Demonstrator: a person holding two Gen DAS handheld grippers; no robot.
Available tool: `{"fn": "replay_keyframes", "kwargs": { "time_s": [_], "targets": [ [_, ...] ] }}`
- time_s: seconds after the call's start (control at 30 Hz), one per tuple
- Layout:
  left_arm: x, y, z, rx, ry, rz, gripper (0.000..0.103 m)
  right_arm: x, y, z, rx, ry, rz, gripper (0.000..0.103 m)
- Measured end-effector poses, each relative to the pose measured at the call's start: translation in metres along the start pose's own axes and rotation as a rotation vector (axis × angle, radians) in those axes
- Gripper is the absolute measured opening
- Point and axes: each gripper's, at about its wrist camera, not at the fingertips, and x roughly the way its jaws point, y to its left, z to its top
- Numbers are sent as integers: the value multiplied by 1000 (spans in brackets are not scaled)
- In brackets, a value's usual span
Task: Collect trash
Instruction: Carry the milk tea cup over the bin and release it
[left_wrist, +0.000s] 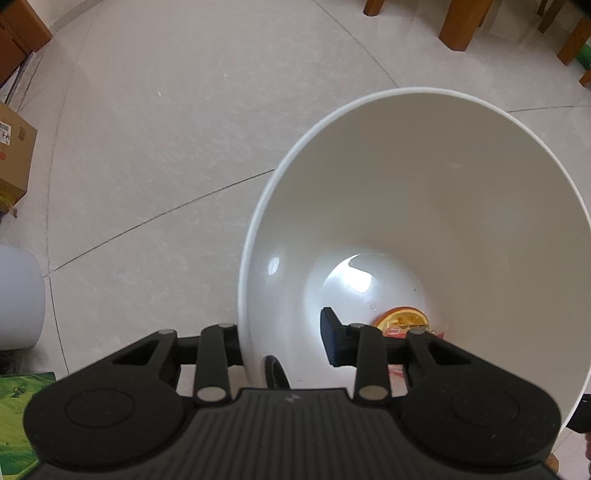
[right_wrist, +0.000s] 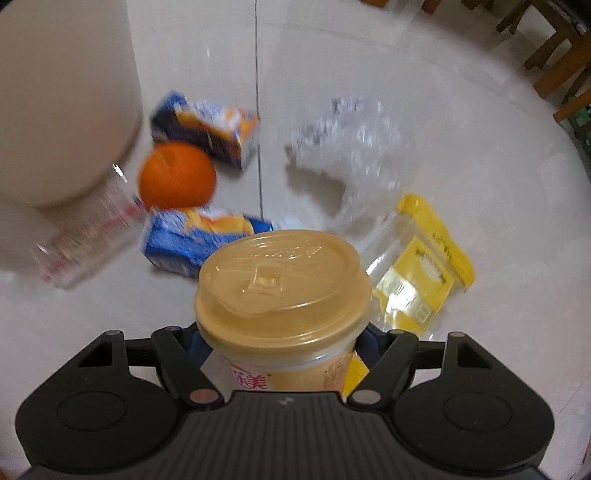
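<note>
With one orange-lidded item already lying in the white bin (left_wrist: 424, 206), whose rim the left tongs (left_wrist: 284, 339) are clamping, the right tongs (right_wrist: 284, 354) are gripping the lidded cup (right_wrist: 282, 291) while cartons, an orange (right_wrist: 177, 177) and wrappers are waiting on the floor (right_wrist: 480, 166).

Your left wrist view is sharp and evenly lit, with soft daylight on the pale floor (left_wrist: 147, 147) and a blown-out glare patch deep inside the white bin (left_wrist: 424, 184). Your right wrist view is motion-blurred: the crumpled clear plastic (right_wrist: 351, 147) and orange (right_wrist: 177, 177) smear, casting soft shadows. Fisheye bending curves tile lines at both edges.
</note>
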Motion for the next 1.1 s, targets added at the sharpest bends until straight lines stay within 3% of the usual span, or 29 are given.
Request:
{"fn": "replay_keyframes", "kwargs": {
  "time_s": [0.3,0.67,0.83,1.1],
  "targets": [
    [-1,7,1,-29,0,-5,24,-117,8,49,7,-133,86,79],
    [-1,10,2,-50,6,14,18,-256,48,128,-115,-298,189,79],
    [-1,11,2,-50,9,20,18,-271,77,162,-150,-334,248,79],
    [3,14,4,-55,17,8,18,-243,118,191,-162,-303,290,79]
  ]
}}
